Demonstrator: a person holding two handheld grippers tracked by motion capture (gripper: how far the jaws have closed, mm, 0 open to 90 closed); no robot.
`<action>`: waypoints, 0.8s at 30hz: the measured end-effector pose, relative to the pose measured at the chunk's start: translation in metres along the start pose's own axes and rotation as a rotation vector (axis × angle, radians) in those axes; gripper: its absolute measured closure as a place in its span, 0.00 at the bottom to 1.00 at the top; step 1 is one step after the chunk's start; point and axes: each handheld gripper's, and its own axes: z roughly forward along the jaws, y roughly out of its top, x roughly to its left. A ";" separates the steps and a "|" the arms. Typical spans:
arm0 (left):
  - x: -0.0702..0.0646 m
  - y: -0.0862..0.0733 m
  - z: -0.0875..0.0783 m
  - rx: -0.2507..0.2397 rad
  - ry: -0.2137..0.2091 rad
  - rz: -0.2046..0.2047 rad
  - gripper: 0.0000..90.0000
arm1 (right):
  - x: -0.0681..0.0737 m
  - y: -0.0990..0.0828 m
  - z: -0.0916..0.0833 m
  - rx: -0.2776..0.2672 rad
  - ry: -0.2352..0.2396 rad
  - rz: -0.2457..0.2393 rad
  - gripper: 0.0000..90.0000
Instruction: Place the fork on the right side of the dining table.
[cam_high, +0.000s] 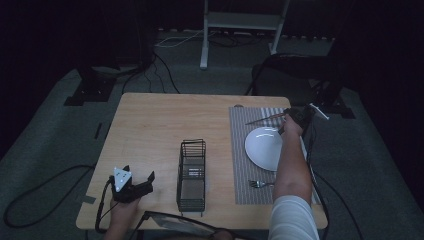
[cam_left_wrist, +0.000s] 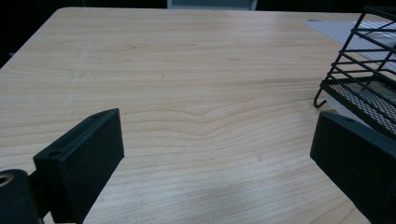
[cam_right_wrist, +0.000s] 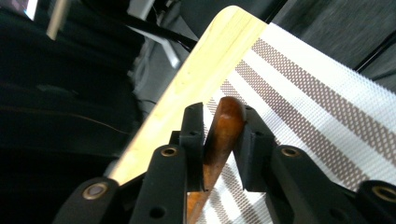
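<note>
A dim room surrounds the wooden table (cam_high: 165, 130), where the right gripper (cam_right_wrist: 223, 140) sits over the far edge of the striped placemat (cam_high: 242, 150), its jaws close around a knife's wooden handle (cam_right_wrist: 224, 130), the blade (cam_high: 262, 119) pointing left beyond the white plate (cam_high: 262, 147). With the grip that loose, the knife could tip or slide out and strike the plate. The left gripper (cam_left_wrist: 215, 154) rests spread wide and empty beside the wire rack (cam_high: 192, 175).

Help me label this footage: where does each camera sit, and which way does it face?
High view: above the person's side, looking forward and down on the table; both forearms, left gripper and right gripper show.
Left gripper view: rides that gripper, looking low across the table between its black jaws.
Right gripper view: looks along its jaws around a wooden handle.
Shared: wire rack, high and left; striped placemat, high and right.
</note>
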 end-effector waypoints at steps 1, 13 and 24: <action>0.000 0.000 0.000 0.001 0.001 0.002 0.03 | 0.000 -0.001 0.002 0.003 -0.011 -0.005 0.81; 0.001 0.000 -0.001 -0.005 -0.003 -0.002 0.03 | -0.008 -0.005 0.013 0.058 -0.100 -0.042 0.76; 0.003 0.000 -0.002 -0.017 -0.029 -0.017 0.03 | -0.009 -0.008 0.013 0.109 -0.205 -0.159 0.64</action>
